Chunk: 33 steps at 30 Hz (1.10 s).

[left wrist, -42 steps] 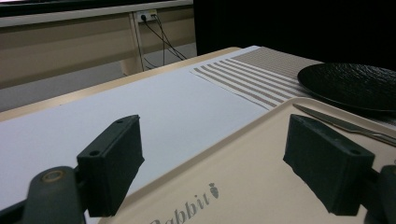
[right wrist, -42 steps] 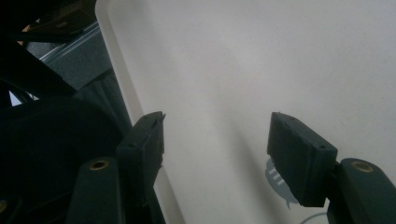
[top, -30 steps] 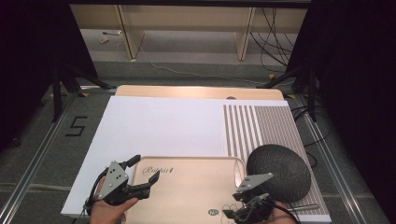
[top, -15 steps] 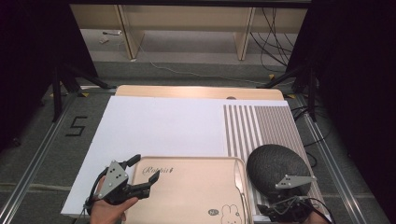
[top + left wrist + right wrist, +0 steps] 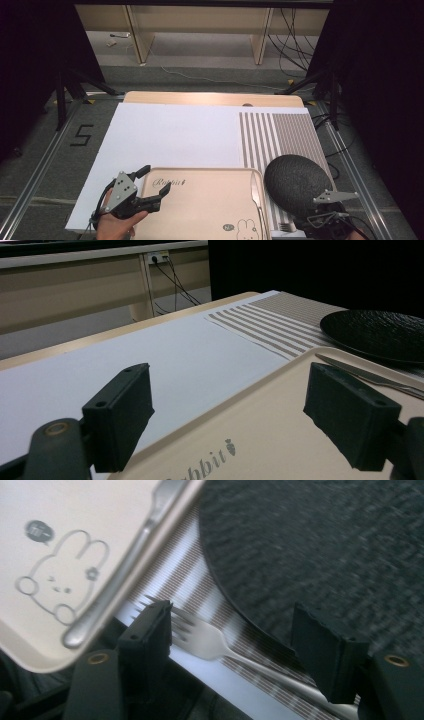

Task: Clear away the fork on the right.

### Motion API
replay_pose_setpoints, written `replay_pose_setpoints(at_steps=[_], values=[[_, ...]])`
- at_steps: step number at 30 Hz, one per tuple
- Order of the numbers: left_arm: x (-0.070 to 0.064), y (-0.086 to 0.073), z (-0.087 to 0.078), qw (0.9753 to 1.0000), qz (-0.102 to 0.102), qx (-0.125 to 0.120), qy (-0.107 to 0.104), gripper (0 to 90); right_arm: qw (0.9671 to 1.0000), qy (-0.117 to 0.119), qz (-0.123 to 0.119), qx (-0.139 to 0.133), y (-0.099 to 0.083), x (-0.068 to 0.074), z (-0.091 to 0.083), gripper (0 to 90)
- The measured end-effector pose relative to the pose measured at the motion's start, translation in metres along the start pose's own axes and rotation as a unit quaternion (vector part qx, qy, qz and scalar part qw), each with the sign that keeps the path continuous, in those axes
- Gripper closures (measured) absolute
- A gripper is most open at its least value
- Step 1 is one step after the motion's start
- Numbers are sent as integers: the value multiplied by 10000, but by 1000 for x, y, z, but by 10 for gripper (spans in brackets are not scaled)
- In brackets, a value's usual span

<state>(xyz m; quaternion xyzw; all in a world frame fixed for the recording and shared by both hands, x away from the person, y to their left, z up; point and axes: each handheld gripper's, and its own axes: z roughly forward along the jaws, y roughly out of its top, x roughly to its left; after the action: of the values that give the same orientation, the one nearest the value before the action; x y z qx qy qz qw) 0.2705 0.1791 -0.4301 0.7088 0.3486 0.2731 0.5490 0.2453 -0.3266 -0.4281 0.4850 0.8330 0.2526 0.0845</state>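
Grey floor, black curtains, wooden shelf legs, trailing cables

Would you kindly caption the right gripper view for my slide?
Open right claw over a fork beside the black plate and beige tray.

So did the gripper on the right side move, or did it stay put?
Yes. The right gripper moved rightward, from the beige rabbit-print plastic tray's near corner to the near edge of the round black textured plate.

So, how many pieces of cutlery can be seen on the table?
2. A knife lies along the tray's right rim. A fork lies on the striped mat beside the black plate.
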Motion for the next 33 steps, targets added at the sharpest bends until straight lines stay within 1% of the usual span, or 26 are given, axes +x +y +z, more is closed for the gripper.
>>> replay_pose_setpoints(at_steps=[1, 4, 5, 6, 7, 10, 11, 14, 16, 20, 24, 27, 29, 32, 33], values=[[0, 0, 0, 10000, -8, -1, 2, 186, 9999, -113, 21, 68, -3, -5, 0, 337], [1, 0, 1, 10000, -4, 11, -4, 186, 9996, -237, 89, 148, -7, -12, -1, 335], [1, 0, 2, 10000, -18, 15, -5, 186, 9994, -263, 120, 213, -8, -14, -1, 334], [1, 0, 2, 10000, -18, 15, -5, 185, 9994, -263, 120, 213, -8, -14, -1, 334], [0, 1, 2, 10000, -3, 11, -26, 186, 9988, -386, 127, 288, -11, -17, 0, 326], [-1, 0, 1, 10000, 29, -1, -51, 186, 9981, -476, 164, 359, -14, -20, 1, 317], [-1, 0, 1, 10000, 20, -11, -48, 186, 9979, -482, 203, 374, -14, -21, 1, 317], [-1, 1, 0, 10000, -2, -24, -41, 186, 9978, -508, 191, 387, -15, -22, 0, 317], [0, 0, 1, 10000, 4, -20, -44, 186, 9970, -546, 209, 509, -16, -24, 2, 313], [0, 0, 2, 10000, -9, -10, -51, 186, 9964, -569, 255, 582, -17, -28, 4, 311], [-1, 0, 2, 10000, 0, 2, -56, 186, 9956, -590, 230, 685, -19, -30, 6, 305], [-1, 1, 2, 10000, 1, -8, -61, 186, 9940, -709, 204, 802, -20, -32, 8, 303], [-1, 0, 2, 10000, 8, 4, -72, 186, 9942, -676, 189, 811, -19, -34, 9, 301], [-1, 0, 2, 10000, -6, -3, -71, 186, 9942, -624, 102, 871, -18, -36, 15, 288], [-1, 0, 2, 10000, 1, -4, -72, 186, 9944, -547, 115, 897, -18, -36, 16, 286]])
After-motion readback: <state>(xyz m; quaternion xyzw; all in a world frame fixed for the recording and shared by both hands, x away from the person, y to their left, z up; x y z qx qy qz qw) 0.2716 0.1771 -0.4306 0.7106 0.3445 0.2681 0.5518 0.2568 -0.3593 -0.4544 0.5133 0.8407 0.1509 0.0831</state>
